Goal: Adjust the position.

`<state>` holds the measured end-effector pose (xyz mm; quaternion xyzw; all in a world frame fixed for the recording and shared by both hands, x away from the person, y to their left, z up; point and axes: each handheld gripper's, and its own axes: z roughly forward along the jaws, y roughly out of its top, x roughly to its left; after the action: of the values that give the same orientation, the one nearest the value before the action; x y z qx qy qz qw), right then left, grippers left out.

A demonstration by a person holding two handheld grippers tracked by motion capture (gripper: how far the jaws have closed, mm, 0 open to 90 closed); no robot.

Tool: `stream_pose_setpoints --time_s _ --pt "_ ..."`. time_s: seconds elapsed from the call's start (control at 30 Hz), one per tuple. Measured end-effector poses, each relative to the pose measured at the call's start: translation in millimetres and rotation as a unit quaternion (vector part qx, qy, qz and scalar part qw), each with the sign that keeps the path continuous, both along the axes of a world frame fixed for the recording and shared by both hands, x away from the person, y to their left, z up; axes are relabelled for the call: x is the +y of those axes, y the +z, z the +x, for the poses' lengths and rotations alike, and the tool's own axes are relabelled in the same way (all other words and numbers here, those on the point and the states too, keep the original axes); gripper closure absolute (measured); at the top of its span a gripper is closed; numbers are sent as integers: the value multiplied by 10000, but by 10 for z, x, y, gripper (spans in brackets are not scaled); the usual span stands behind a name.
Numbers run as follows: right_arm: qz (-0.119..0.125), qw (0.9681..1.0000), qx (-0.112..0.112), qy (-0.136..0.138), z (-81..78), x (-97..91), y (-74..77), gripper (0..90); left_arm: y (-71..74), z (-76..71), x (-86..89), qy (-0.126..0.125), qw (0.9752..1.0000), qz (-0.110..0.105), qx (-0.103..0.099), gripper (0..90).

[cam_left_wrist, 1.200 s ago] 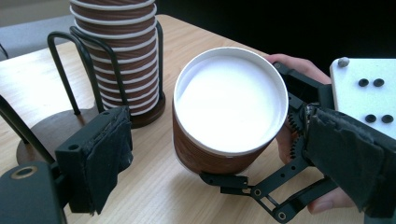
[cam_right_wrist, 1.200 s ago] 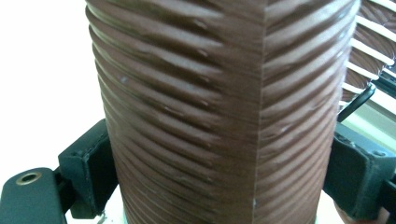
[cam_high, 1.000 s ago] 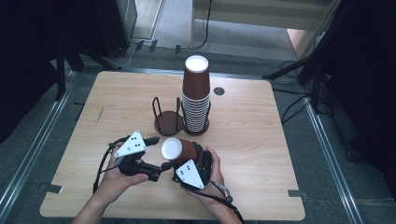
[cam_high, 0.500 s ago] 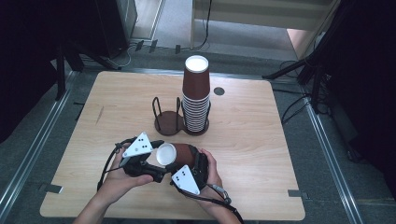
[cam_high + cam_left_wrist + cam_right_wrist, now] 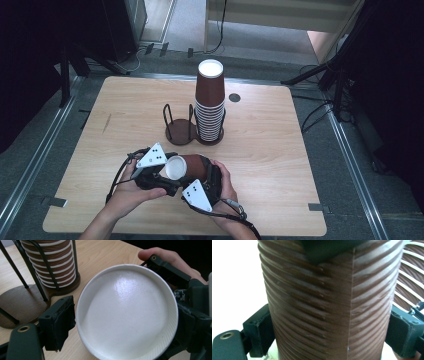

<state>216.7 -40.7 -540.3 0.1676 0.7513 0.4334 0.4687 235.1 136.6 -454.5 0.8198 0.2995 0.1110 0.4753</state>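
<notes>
1 brown cup (image 5: 189,167) lies sideways in the clamped right gripper (image 5: 207,176); left gripper (image 5: 161,174) jaws, closing around its base, haven't clearly gripped. Stack (image 5: 209,107) awaits.

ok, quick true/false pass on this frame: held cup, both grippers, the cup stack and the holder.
1. The right gripper clamps the brown ribbed paper cup by its sides. True.
2. The held cup stands upright on the light wooden table. False: it lies sideways in the air, its white end toward the left gripper.
3. The tall stack of brown paper cups sits in one bay of the dark wire cup holder. True.
4. The holder's other bay is full as well. False: it holds no cups.
5. The left gripper's pads press on the cup. False: the left pad stands just off the rim; its jaws have just been closing around that end.
</notes>
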Motion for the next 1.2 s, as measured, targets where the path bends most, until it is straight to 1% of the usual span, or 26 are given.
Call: stream_pose_setpoints --time_s 0.1,0.13,0.23,0.4,0.43,0.47,0.5,0.53,0.57,0.6,0.63,0.67,0.7,0.77,0.83,0.87,0.97,1.0,1.03,1.07,1.1,1.13,1.2 --pt "-53 10000 -12 -29 0 -3 0 105 -5 -2 -9 17 10000 45 2 162" --pt "-52 10000 -21 -17 -5 -9 5 105 -6 -2 -12 15 10000 52 -4 195" --pt "-67 10000 -38 -39 -11 -12 10 104 -6 -3 -20 -24 10000 53 -25 202" --pt "-156 9998 -86 -72 -20 -28 14 87 -18 8 -27 -58 10000 -16 15 213" --pt "-185 9997 -82 -126 -25 -28 19 67 -21 11 -28 -36 10000 1 -5 213" --pt "-195 9996 -103 -179 -30 -25 24 23 -23 14 -30 0 10000 40 -30 214" --pt "-199 9996 -86 -161 -33 -26 34 2 -26 18 -31 30 10000 51 -35 214" --pt "-170 9998 -42 -104 -50 -35 50 0 -27 21 -25 22 10000 25 -22 215" --pt "-166 9998 -76 -76 -55 -40 57 0 -24 24 -14 34 10000 -78 -49 215" --pt "-166 9998 -76 -76 -55 -40 57 0 -24 24 -14 34 10000 -78 -49 215" --pt "-123 9998 -137 -117 -63 -51 70 0 -23 24 -9 54 9999 -108 -81 215" --pt "-73 9998 -158 -141 -64 -56 80 0 -21 26 0 85 9998 -136 -145 215" --pt "-73 9998 -158 -141 -64 -56 80 0 -21 26 10 127 9995 -202 -209 215" --pt "-12 9997 -191 -154 -60 -71 104 0 -15 29 35 267 9988 -294 -303 215" --pt "90 9995 -256 -186 -62 -94 147 0 -6 34 67 440 9975 -385 -403 215" --pt "90 9995 -256 -186 -62 -94 147 0 0 34 86 514 9966 -457 -460 215" --pt "176 9993 -289 -175 -69 -109 188 0 25 18 140 711 9928 -605 -753 214" --pt "182 9992 -306 -172 -73 -114 201 0 34 14 155 779 9912 -645 -852 214" --pt "258 9991 -307 -153 -80 -118 218 0 43 8 168 852 9894 -696 -948 214" --pt "258 9991 -307 -153 -80 -118 218 0 51 2 183 929 9874 -724 -1059 214" --pt "308 9990 -300 -144 -84 -120 226 0 59 -6 195 1001 9855 -749 -1144 214" --pt "351 9989 -289 -135 -88 -122 236 0 69 -13 208 1047 9836 -802 -1229 214" --pt "406 9988 -251 -146 -89 -125 251 0 81 -23 227 1098 9805 -880 -1368 214"
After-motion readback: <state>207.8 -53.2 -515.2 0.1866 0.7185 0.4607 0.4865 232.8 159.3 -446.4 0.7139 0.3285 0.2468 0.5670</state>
